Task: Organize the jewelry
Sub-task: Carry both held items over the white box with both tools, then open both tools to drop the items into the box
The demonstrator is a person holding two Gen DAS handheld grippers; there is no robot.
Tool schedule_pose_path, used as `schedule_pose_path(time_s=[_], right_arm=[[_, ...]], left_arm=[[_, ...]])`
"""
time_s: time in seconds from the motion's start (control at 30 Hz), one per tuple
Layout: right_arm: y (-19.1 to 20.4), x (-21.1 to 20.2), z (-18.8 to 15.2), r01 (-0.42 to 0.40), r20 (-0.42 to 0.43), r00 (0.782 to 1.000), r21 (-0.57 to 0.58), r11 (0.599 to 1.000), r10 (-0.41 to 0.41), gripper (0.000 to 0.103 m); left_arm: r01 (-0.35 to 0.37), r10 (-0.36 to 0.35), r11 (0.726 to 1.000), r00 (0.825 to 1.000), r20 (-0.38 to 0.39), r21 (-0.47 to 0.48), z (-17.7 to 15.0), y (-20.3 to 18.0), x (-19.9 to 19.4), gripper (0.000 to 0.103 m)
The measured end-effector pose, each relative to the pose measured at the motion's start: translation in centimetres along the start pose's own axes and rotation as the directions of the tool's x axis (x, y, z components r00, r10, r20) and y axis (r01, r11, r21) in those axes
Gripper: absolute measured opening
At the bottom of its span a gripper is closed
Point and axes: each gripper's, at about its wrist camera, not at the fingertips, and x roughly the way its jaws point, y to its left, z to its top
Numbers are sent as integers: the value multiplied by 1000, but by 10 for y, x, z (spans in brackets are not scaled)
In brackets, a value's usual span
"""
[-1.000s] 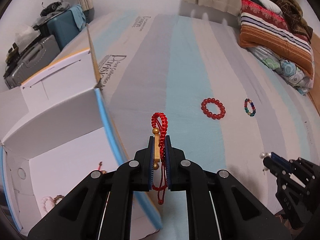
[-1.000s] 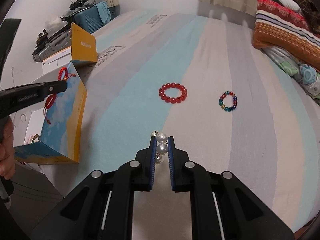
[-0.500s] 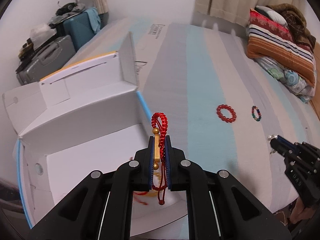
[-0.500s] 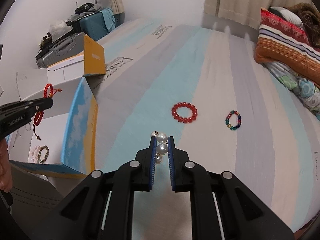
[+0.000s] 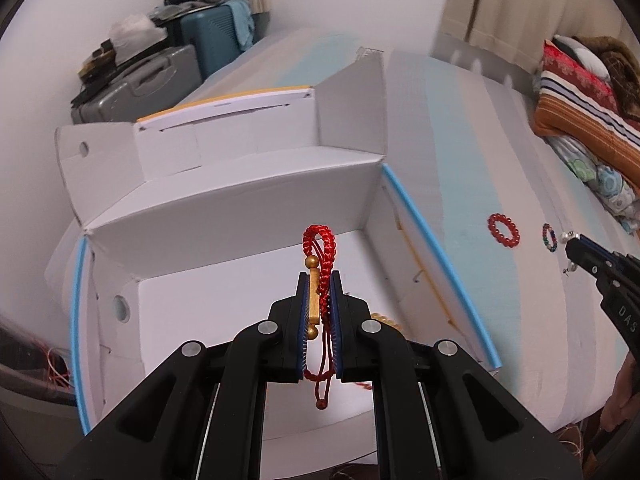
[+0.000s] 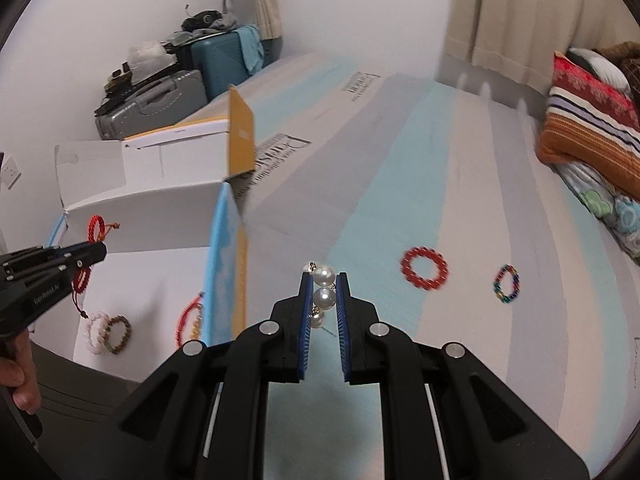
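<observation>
My left gripper (image 5: pixel 319 280) is shut on a red cord bracelet with a gold bar (image 5: pixel 319 264) and holds it above the open white box (image 5: pixel 240 216); it also shows in the right wrist view (image 6: pixel 96 254). My right gripper (image 6: pixel 323 280) is shut on a pearl earring (image 6: pixel 324 286) above the striped bed, right of the box (image 6: pixel 160 204). A red bead bracelet (image 6: pixel 425 267) and a multicolour bead bracelet (image 6: pixel 506 283) lie on the bed. Inside the box lie a pink bracelet (image 6: pixel 96 330), a brown one (image 6: pixel 117 329) and a red cord one (image 6: pixel 189 320).
The box's blue and yellow side wall (image 6: pixel 226 264) stands between my grippers. Suitcases (image 6: pixel 160 96) with clutter stand against the far wall. Folded blankets and pillows (image 6: pixel 592 120) are piled at the right of the bed (image 6: pixel 400 152).
My left gripper has moved left with the red cord bracelet, from over the box's edge to above its inside. My right gripper has drifted left toward the box with the pearl earring.
</observation>
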Motion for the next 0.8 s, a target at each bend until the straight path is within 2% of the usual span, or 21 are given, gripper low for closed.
schedule_pose_path(time_s=[0.43, 0.8], right_arm=[[79, 5, 13, -75, -9, 997, -84, 994, 75, 11], [132, 19, 3, -149, -55, 988, -97, 984, 144, 11]], left_arm=[[-36, 36, 996, 999, -5, -77, -17, 65, -13, 8], [-53, 49, 992, 998, -38, -113, -37, 91, -2, 9]])
